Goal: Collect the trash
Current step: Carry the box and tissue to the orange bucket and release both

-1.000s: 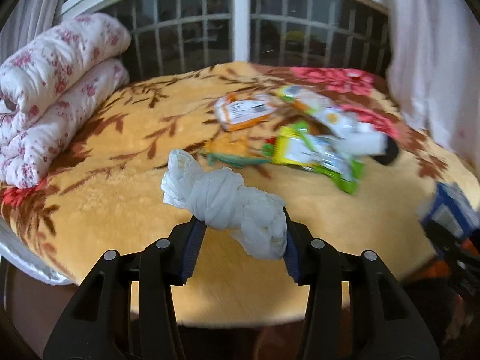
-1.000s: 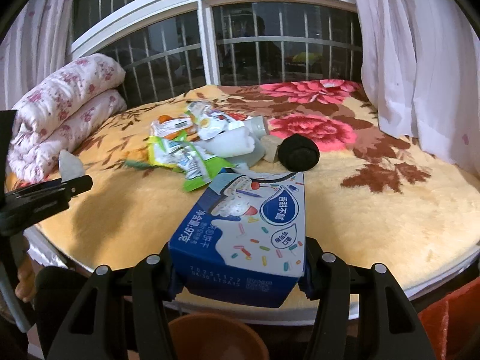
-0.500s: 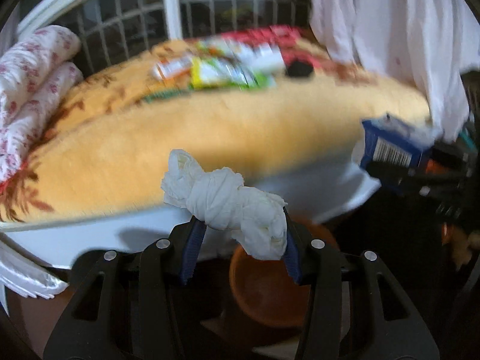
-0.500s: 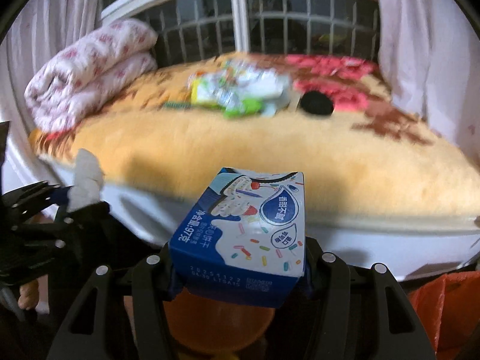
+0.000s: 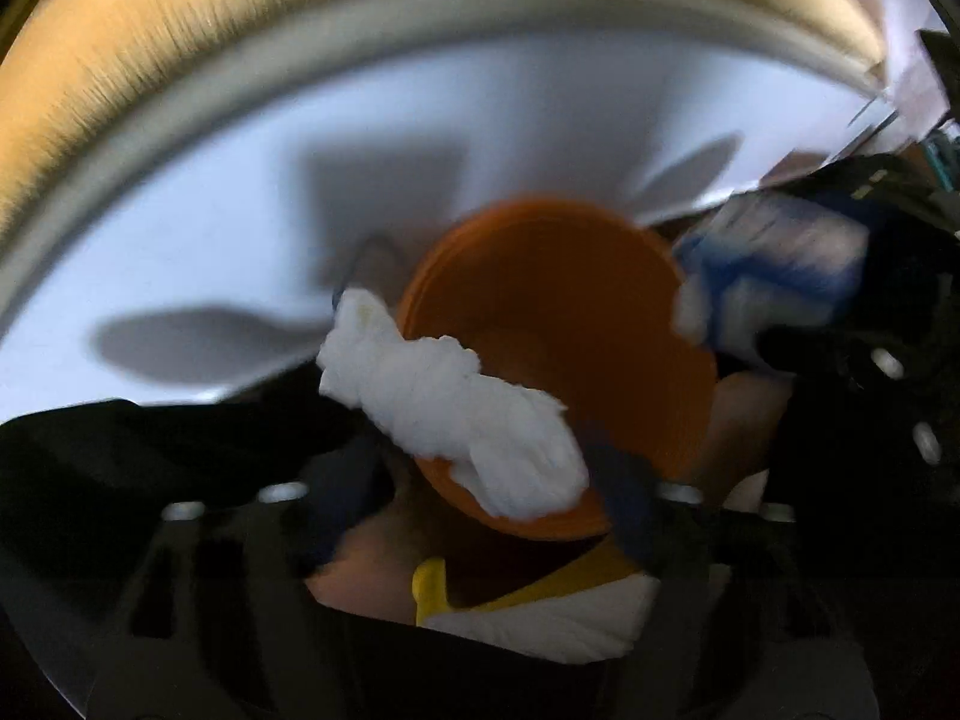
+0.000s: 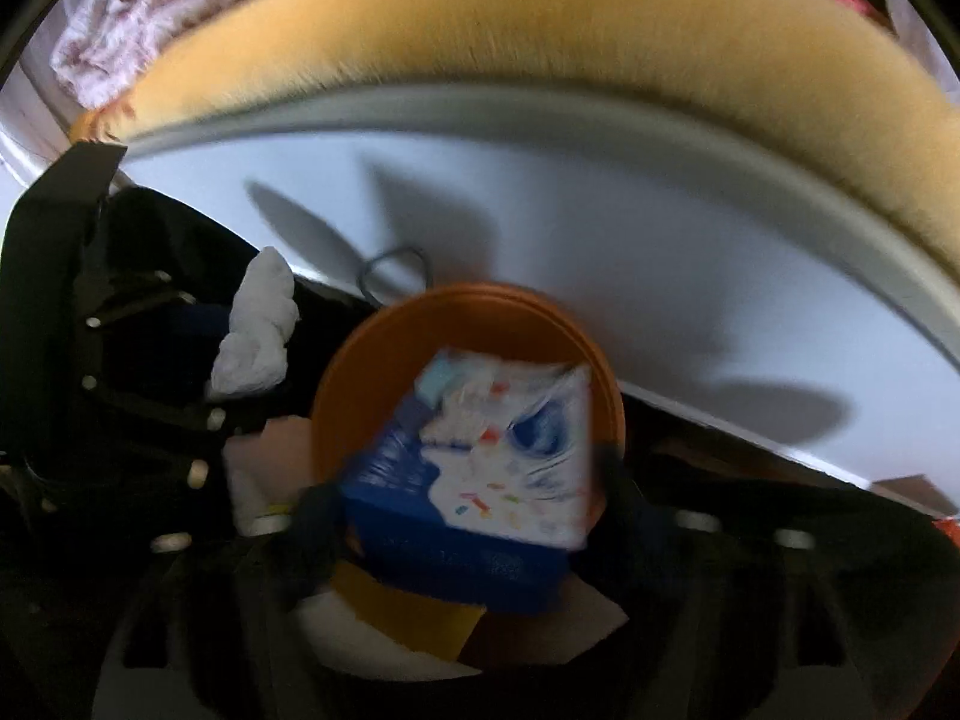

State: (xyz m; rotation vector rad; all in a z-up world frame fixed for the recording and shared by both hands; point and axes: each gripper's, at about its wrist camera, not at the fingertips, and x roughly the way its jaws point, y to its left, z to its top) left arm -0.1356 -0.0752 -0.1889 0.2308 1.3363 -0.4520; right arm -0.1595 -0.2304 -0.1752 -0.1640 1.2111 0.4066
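Observation:
My left gripper (image 5: 480,468) is shut on a crumpled white tissue wad (image 5: 456,408) and holds it over the near rim of a round orange bin (image 5: 558,324). My right gripper (image 6: 462,516) is shut on a blue and white carton (image 6: 480,480), held over the mouth of the same orange bin (image 6: 372,372). The carton (image 5: 774,276) and right gripper show at the right of the left wrist view. The tissue (image 6: 258,330) and left gripper show at the left of the right wrist view. Both views are blurred.
The bin stands on the floor against the white side of the bed (image 6: 600,240), under the yellow blanket edge (image 6: 540,30). A folded floral quilt (image 6: 120,30) lies on the bed. Yellow and white items (image 5: 540,612) lie by the bin's base.
Both grippers have dropped from bed height and tilted downward over the orange bin beside the bed, still holding the tissue and the carton.

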